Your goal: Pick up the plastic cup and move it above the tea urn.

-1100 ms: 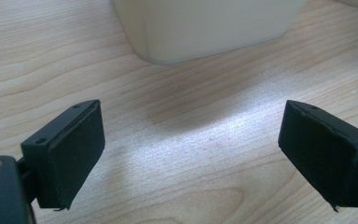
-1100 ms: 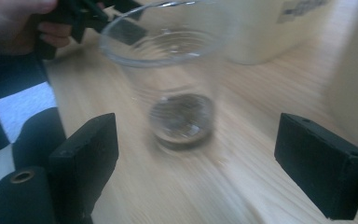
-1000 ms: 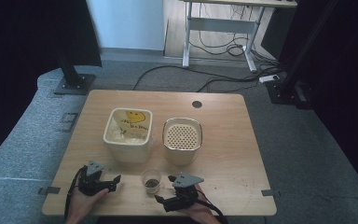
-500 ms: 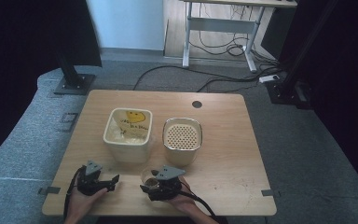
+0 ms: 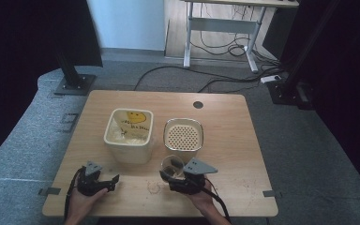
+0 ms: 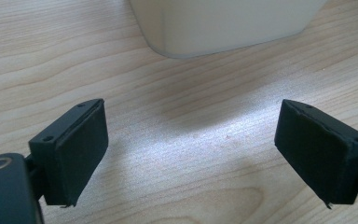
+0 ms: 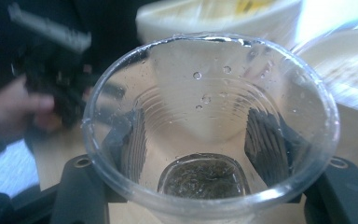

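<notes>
Two grippers work a wooden worktop (image 5: pixel 234 126). The right gripper (image 5: pixel 178 180) clamps its jaws on a clear plastic cup (image 5: pixel 172 166), dark residue at its bottom, in front of a perforated cream container (image 5: pixel 183 136). The left gripper (image 5: pixel 104 182) rests wide apart and empty near a cream bin (image 5: pixel 127 140) whose liner bears a yellow smiley face; its lettering is too small to read.

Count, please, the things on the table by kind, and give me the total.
Clear plastic cups: 1
Cream bins lined with a yellow smiley bag: 1
Cream containers with a perforated strainer top: 1
Handheld grippers: 2, left and right
Total: 5
</notes>
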Demonstrator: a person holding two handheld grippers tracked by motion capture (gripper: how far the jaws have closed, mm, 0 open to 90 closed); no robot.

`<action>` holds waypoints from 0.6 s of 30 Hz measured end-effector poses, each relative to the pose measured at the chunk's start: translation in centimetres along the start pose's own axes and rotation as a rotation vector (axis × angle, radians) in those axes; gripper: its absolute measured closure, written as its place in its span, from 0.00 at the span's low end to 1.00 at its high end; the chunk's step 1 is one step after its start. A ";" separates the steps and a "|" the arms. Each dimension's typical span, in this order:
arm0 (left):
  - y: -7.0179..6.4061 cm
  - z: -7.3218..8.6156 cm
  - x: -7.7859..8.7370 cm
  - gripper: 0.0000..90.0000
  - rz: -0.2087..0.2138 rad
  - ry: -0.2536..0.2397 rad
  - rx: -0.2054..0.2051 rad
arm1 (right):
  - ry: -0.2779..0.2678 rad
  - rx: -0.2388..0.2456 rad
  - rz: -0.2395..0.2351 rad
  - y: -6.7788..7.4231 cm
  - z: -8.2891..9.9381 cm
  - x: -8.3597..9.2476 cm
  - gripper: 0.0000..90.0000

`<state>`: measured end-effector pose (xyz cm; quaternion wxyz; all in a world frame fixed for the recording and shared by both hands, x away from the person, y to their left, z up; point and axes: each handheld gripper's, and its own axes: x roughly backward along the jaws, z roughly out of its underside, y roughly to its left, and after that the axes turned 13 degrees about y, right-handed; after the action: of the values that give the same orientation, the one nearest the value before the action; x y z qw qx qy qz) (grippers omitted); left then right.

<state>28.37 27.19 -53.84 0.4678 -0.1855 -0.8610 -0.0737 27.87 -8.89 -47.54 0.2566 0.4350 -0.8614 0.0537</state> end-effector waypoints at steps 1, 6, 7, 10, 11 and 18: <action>0.0 0.0 0.0 0.11 0.000 0.000 0.000 | 0.000 0.000 0.000 0.0 0.0 0.0 0.43; 0.0 -0.1 -0.1 0.11 0.002 0.002 0.001 | -0.068 -0.001 0.039 -0.9 -1.8 3.7 0.43; 0.1 -0.1 -0.1 0.11 0.000 0.005 -0.001 | -0.088 -0.004 0.056 -1.3 -2.3 4.9 0.43; 0.0 -0.1 -0.1 0.12 0.000 0.005 0.000 | -0.103 -0.013 0.078 -2.0 -2.5 5.9 0.43; 0.0 -0.1 -0.1 0.12 0.000 0.006 0.000 | -0.111 -0.020 0.088 -2.3 -2.6 6.3 0.44; 0.1 -0.1 -0.2 0.12 -0.006 0.018 0.003 | -0.151 -0.116 0.190 -5.9 -2.2 7.9 0.44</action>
<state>28.58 27.20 -53.97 0.4757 -0.1813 -0.8574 -0.0755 29.39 -17.56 -42.54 0.2096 0.3390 -0.9171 -0.0049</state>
